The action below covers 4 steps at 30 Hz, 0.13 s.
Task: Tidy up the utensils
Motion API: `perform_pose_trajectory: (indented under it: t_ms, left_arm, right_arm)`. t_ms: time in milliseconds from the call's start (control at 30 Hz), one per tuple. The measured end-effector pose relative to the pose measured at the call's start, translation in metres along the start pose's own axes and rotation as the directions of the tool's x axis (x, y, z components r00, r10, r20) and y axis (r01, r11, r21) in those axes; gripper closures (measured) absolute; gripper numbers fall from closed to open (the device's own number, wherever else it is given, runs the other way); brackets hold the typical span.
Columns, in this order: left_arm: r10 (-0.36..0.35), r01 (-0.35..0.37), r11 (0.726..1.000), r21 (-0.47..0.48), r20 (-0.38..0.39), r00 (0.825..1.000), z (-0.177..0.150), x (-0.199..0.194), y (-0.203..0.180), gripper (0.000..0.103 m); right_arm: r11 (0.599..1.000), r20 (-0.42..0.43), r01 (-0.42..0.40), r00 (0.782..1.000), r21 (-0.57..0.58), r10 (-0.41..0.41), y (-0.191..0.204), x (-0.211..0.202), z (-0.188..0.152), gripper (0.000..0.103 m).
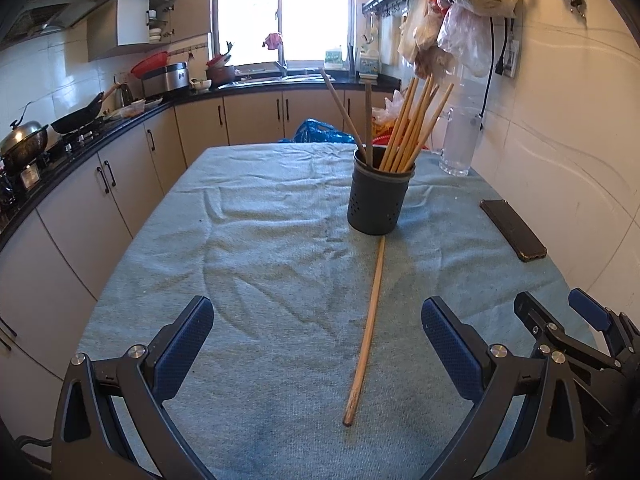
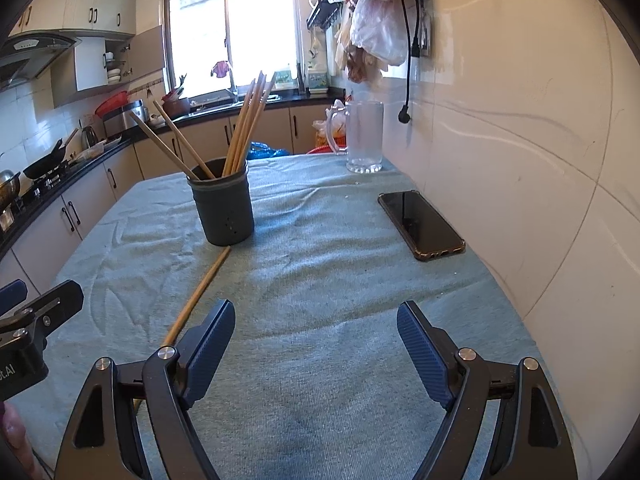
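Observation:
A dark grey perforated utensil holder (image 1: pixel 379 198) stands upright on the blue-green tablecloth (image 1: pixel 260 240), with several wooden chopsticks (image 1: pixel 412 128) upright in it. One loose wooden chopstick (image 1: pixel 367 326) lies flat on the cloth, running from the holder's base toward me. My left gripper (image 1: pixel 316 340) is open and empty, with the loose chopstick between its fingers' line of view. In the right wrist view the holder (image 2: pixel 224 208) is ahead left and the loose chopstick (image 2: pixel 198 296) lies left of my open, empty right gripper (image 2: pixel 316 344).
A black phone (image 2: pixel 420 224) lies flat near the right wall. A clear glass mug (image 2: pixel 364 136) stands at the far right of the table. The white tiled wall (image 2: pixel 520 160) borders the table's right side. Kitchen counters with a wok (image 1: pixel 80 116) run along the left.

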State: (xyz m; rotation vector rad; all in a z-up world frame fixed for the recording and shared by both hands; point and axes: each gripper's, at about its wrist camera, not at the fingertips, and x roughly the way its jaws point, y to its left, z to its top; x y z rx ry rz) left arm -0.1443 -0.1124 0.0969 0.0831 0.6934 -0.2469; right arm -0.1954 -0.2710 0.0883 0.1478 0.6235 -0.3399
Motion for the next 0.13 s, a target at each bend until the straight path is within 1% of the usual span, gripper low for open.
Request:
perform_pose_trajectory:
  t_ms: [133]
  left_arm:
    - [-0.003,0.003,1.000,0.001,-0.027,1.000,0.0017,0.0106,0.0030,0.000]
  right_arm:
    - [1.000,-0.027,-0.005,1.000,-0.011,0.004,0.0013,0.0104,-0.0002,0.016]
